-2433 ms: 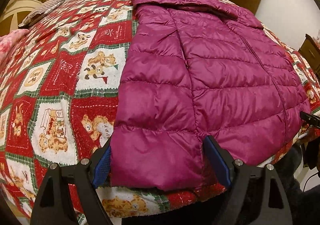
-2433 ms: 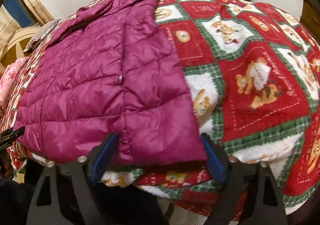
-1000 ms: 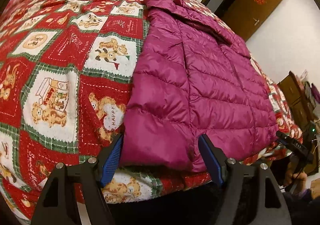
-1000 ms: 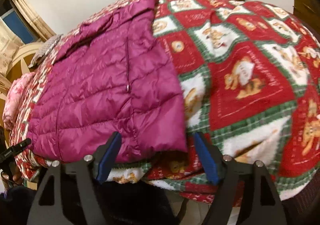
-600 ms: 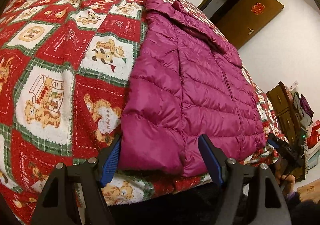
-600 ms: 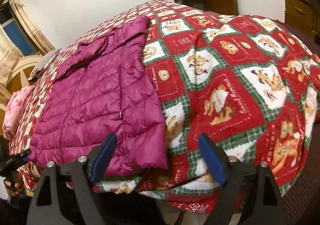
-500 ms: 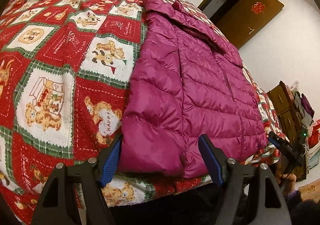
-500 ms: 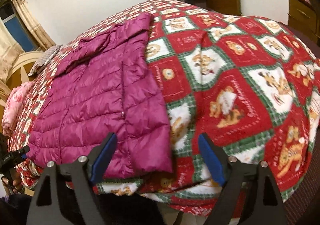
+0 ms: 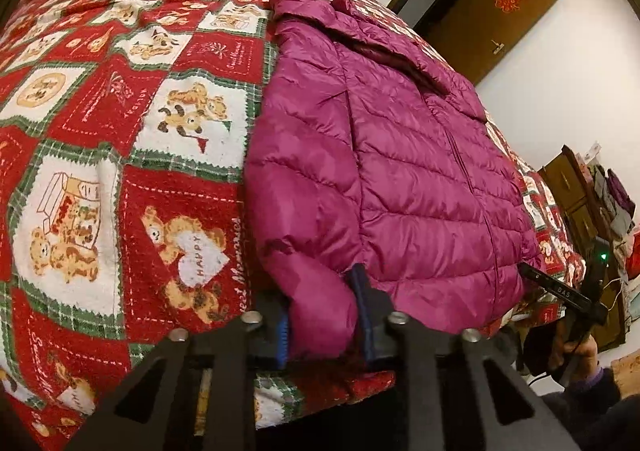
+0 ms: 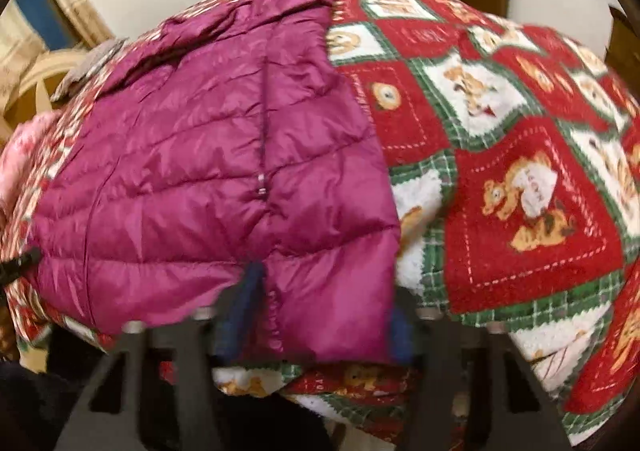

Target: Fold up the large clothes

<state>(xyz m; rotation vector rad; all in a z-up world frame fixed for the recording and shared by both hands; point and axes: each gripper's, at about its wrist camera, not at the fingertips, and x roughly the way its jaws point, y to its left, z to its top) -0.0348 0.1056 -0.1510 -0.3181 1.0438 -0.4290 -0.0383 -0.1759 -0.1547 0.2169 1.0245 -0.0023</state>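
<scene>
A magenta quilted down jacket point(image 9: 400, 171) lies flat on a bed covered by a red, green and white teddy-bear blanket point(image 9: 100, 111), its collar toward the far end and its hem hanging at the near edge of the bed.

At the hem's left corner, the left gripper point(image 9: 324, 325) is clenched on the jacket: its blue-padded fingers point(image 9: 366, 315) pinch a bunched fold of the hem between them, and the fabric puckers above the grip. The rest of the jacket spreads away to the right of this gripper, toward a brown door point(image 9: 492, 15) beyond the collar.

At the hem's right corner, the right gripper point(image 10: 316, 321) has its jaws closing on the jacket point(image 10: 208, 179): one blue pad presses into a crease in the hem, the other sits at the jacket's right edge, with a wide fold of fabric between them. The view is motion-blurred. The blanket point(image 10: 520, 191) lies bare to the right of the jacket.
</scene>
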